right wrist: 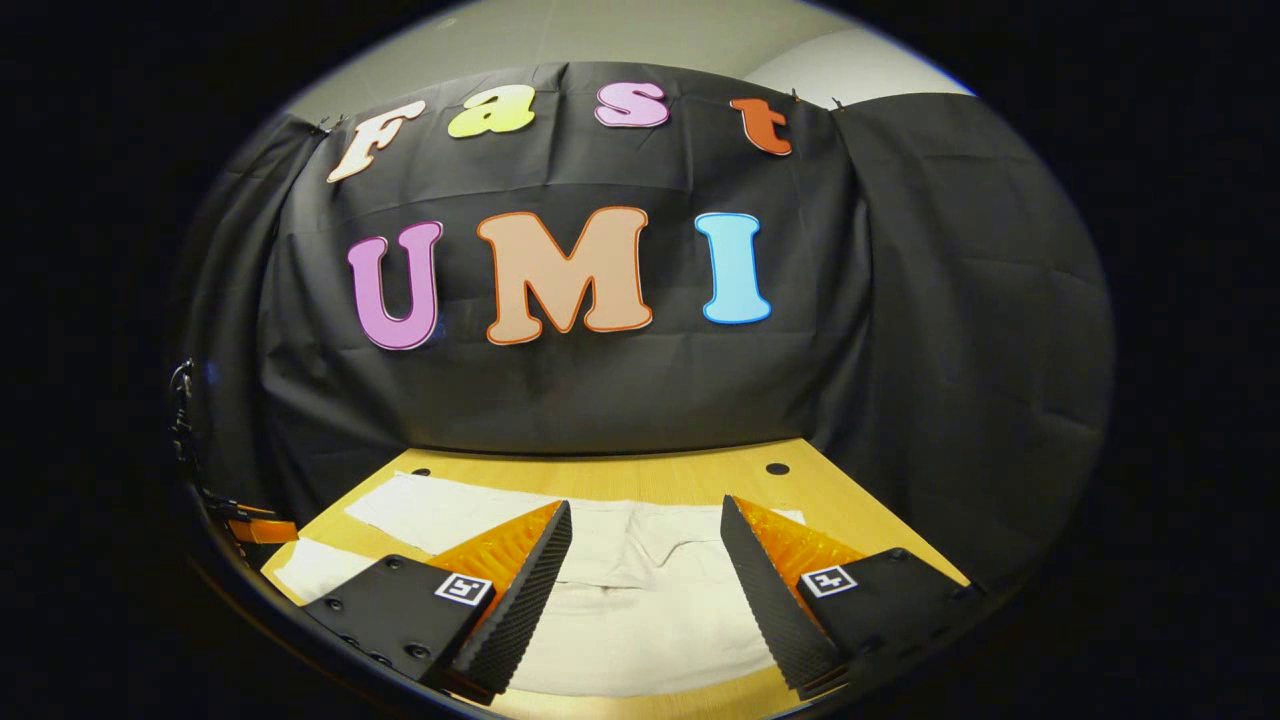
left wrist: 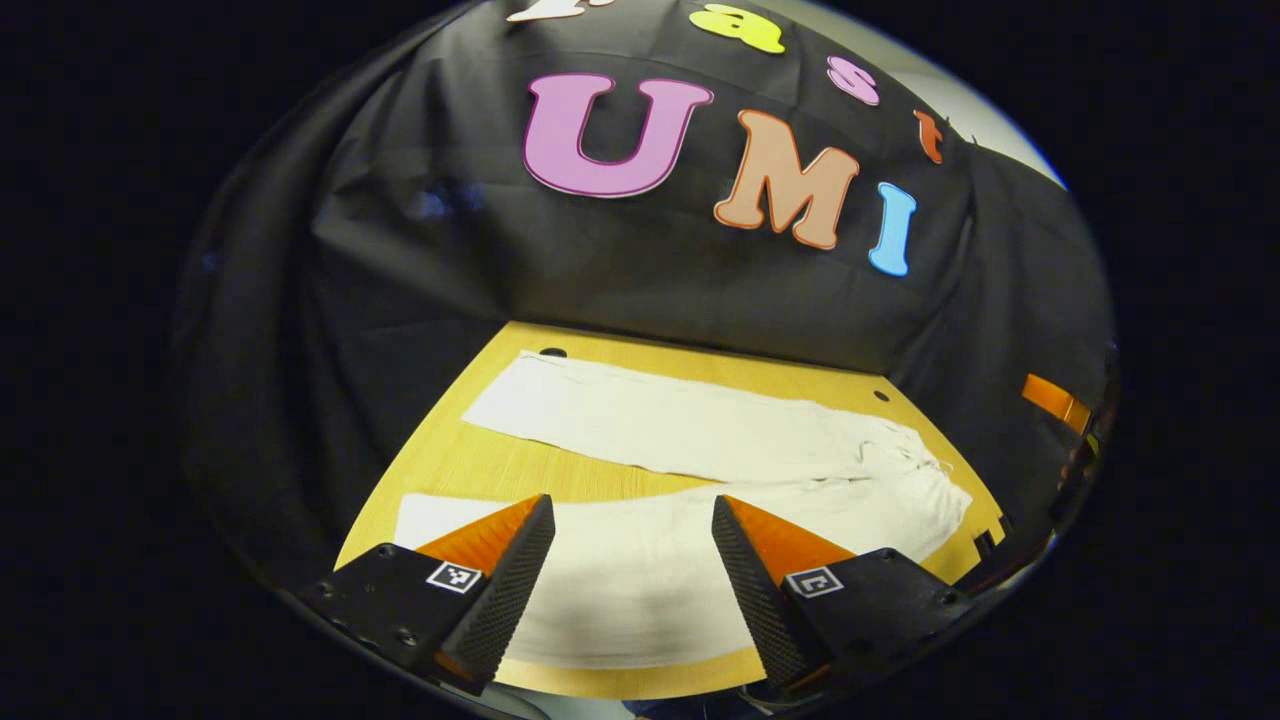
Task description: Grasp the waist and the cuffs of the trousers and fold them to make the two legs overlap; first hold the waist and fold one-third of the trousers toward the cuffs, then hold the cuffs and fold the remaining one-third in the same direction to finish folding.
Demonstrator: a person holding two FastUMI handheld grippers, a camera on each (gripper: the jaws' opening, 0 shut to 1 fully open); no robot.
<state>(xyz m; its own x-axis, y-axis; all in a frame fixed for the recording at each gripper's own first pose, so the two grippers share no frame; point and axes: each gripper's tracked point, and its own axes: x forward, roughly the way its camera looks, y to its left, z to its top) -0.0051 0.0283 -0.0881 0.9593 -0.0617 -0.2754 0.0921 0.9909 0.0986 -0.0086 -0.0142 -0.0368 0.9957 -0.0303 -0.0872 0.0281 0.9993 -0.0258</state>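
Both grippers, left (left wrist: 633, 520) and right (right wrist: 646, 525), hang spread wide above white trousers (left wrist: 690, 430) lying unfolded, legs apart, along the desk (left wrist: 480, 465), waist toward its right edge.

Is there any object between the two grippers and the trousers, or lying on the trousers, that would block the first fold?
Nothing visible does. The white trousers lie spread flat on the wooden table, legs apart. The left gripper and right gripper are both open above the cloth, with nothing between.
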